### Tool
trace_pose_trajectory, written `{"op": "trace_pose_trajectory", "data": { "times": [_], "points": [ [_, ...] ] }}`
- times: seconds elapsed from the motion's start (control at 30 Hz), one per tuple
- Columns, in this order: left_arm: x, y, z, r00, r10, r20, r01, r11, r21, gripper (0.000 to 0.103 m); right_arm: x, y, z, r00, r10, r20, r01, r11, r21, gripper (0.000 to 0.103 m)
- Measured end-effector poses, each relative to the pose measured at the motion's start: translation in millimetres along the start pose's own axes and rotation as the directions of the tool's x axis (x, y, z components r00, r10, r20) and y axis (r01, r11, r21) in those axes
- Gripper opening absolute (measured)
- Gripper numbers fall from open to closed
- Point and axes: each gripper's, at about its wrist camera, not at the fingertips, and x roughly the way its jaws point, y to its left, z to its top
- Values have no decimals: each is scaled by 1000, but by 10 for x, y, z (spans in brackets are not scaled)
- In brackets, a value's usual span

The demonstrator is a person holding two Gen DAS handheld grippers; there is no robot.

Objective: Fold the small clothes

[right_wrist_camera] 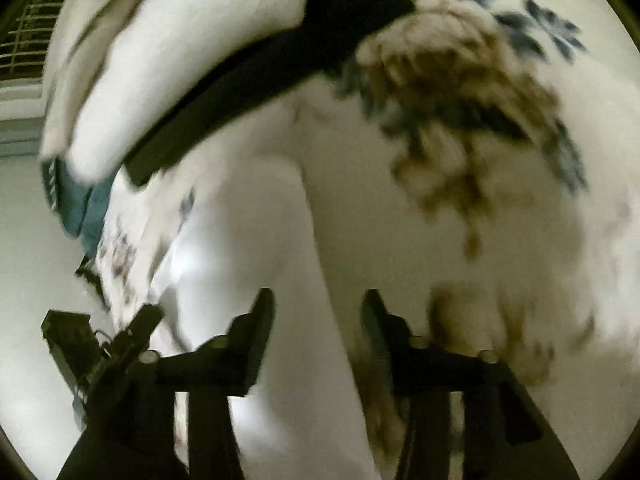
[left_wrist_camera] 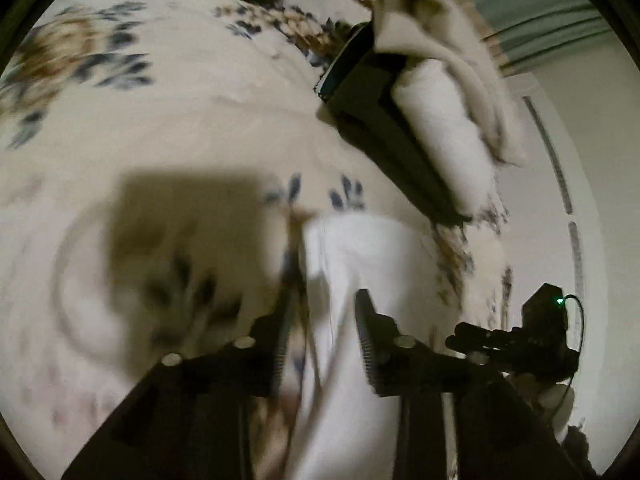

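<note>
White cloth (left_wrist_camera: 360,264) runs between the parted fingers of my left tongs (left_wrist_camera: 322,320) on the bedspread (left_wrist_camera: 192,120). My right tongs (right_wrist_camera: 316,320) also gape, cloth (right_wrist_camera: 280,240) between them.

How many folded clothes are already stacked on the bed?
3 that I can tell: a black garment at the bottom, a white roll on it, a beige piece on top. Blur may hide more.

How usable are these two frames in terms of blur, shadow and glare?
Left wrist view: motion blur smears the bedspread, and a dark shadow falls across it. Right wrist view: heavier blur on the floral print; the white garment glares at lower left.
</note>
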Motion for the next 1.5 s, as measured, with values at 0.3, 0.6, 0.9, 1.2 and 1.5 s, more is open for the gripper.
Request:
{"op": "trace_pose_trajectory", "data": {
  "times": [0.3, 0.6, 0.9, 1.2, 1.5],
  "points": [
    [-907, 187, -2044, 987, 122, -108, -127, 991, -42, 55, -275, -681, -1909, 976, 44, -212, -43, 999, 8, 60],
    [-908, 442, -3595, 935, 255, -246, -290, 950, -115, 52, 163, -1300, -3608, 932, 84, -352, -40, 991, 131, 60],
    [-1144, 307, -3854, 971, 212, -114, -227, 963, -142, 2, 622, -1080, -4246, 943, -27, -331, 42, 998, 37, 3],
    [-1136, 487, -4073, 967, 208, -145, -230, 961, -155, 1, 310, -971, -4473, 963, -127, -238, 118, 992, -51, 2],
    [-1316, 349, -3693, 965, 231, -124, -240, 969, -65, 15, 391, -923, -4237, 939, -113, -326, 101, 994, -51, 53]
  ]
}}
